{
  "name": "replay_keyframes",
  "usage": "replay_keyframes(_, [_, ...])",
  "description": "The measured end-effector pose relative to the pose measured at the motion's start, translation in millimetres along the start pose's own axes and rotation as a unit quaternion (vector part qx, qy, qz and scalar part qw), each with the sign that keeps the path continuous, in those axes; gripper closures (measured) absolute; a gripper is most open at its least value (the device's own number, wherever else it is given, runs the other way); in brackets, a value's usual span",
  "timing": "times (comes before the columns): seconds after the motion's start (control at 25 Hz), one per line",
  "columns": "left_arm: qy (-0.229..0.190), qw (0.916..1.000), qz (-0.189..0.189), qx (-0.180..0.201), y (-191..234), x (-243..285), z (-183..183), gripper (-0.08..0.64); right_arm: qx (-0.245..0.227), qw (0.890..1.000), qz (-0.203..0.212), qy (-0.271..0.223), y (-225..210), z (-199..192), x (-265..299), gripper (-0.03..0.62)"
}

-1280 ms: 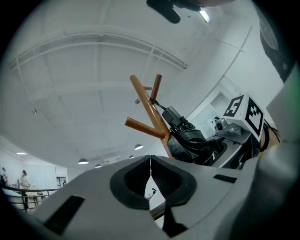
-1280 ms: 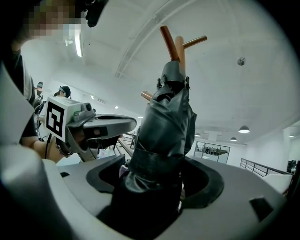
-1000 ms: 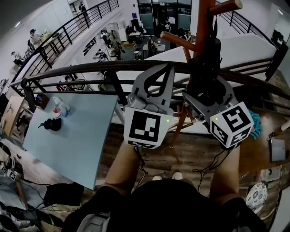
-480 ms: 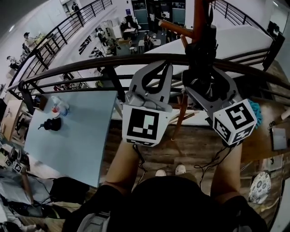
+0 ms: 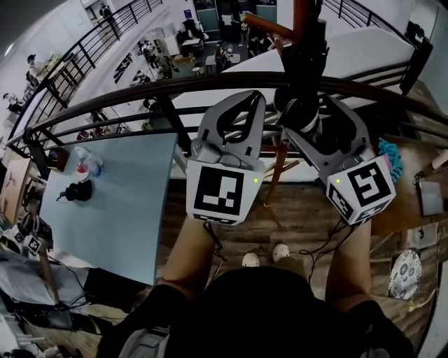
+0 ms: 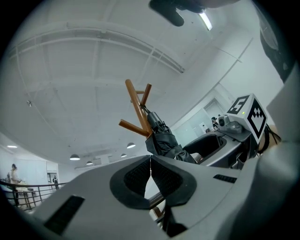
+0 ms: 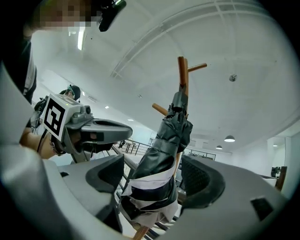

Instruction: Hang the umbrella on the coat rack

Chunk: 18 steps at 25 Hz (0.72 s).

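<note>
A dark railing (image 5: 105,106) curves across the mezzanine edge in front of you, a pale blue table (image 5: 112,203) below it to your left. The wooden coat rack (image 5: 302,14) rises just beyond the rail. The folded black umbrella (image 7: 161,164) stands upright against the rack's pole, its top up among the pegs. Your right gripper (image 5: 306,112) pinches the umbrella's wrapped lower part between both pads. Your left gripper (image 6: 150,160), raised beside the right one, has its jaws pressed together on nothing.
</note>
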<state>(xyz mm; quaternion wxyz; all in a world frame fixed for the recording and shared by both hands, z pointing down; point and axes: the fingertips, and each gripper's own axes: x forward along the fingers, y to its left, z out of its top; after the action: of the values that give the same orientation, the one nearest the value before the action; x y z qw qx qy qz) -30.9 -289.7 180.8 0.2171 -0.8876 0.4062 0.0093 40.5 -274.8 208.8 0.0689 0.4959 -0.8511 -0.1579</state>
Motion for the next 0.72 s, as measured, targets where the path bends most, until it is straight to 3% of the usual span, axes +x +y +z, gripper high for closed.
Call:
replay_keyframes(0.32, [-0.023, 0.9995, -0.017, -0.016, -11, -6, -7, 0.546, -0.059, 0.998, -0.022, -0.028, 16, 2, -9, 0.230])
replay_keyframes(0.72, [-0.024, 0.9990, -0.035, -0.017, -21, -17, -9, 0.546, -0.079, 0.996, -0.021, -0.030, 27, 2, -17, 0.230])
